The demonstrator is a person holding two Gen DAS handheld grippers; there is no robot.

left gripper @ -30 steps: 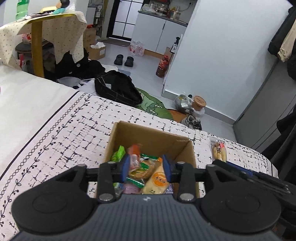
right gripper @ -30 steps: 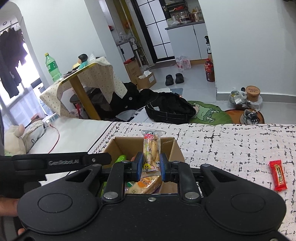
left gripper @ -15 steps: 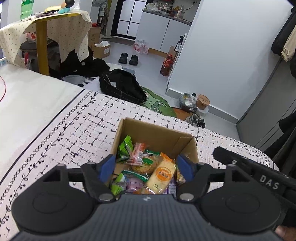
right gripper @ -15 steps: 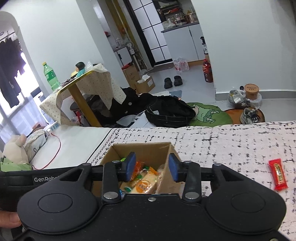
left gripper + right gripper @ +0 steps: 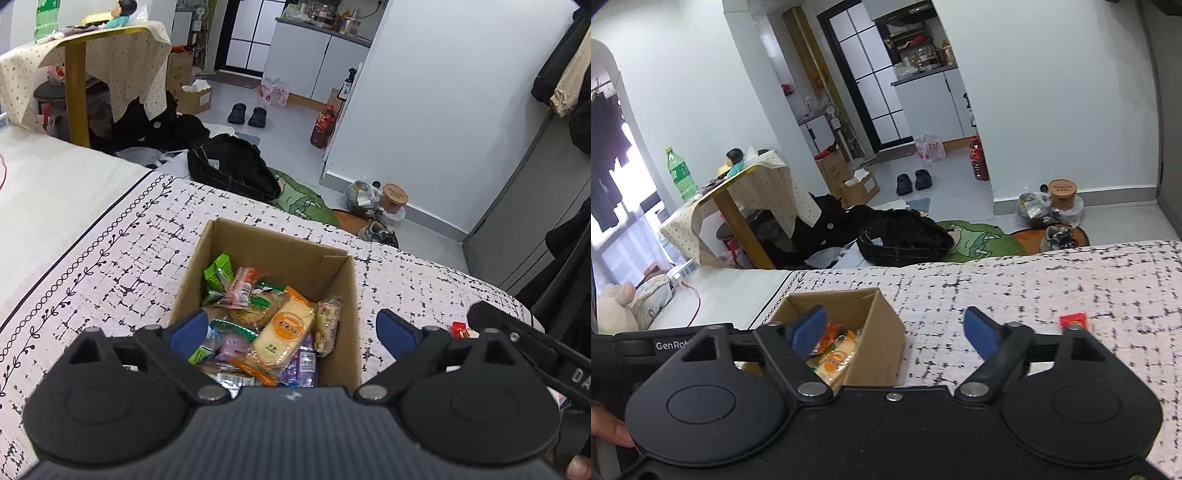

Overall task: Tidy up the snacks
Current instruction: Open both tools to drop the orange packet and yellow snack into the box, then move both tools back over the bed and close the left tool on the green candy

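Both grippers let go since a second ago: the right gripper [image 5: 895, 328] had pinched a snack packet, now gone from its jaws; the left gripper [image 5: 291, 325] had been nearly shut over the box [image 5: 334, 295]. Jaws on both were opening, wide apart, nothing between the pads. Box sat on the bedspread [image 5: 110, 258], full of snacks [image 5: 282, 332]; in the right view it lay at 9 o'clock of the gripper's gap. One red packet [image 5: 1073, 319] lay loose at 3 o'clock, well apart from the box.

red snack packet [image 5: 460, 329] half hidden behind tool arm, cardboard box [image 5: 882, 332] near edge hidden, packet print unreadable
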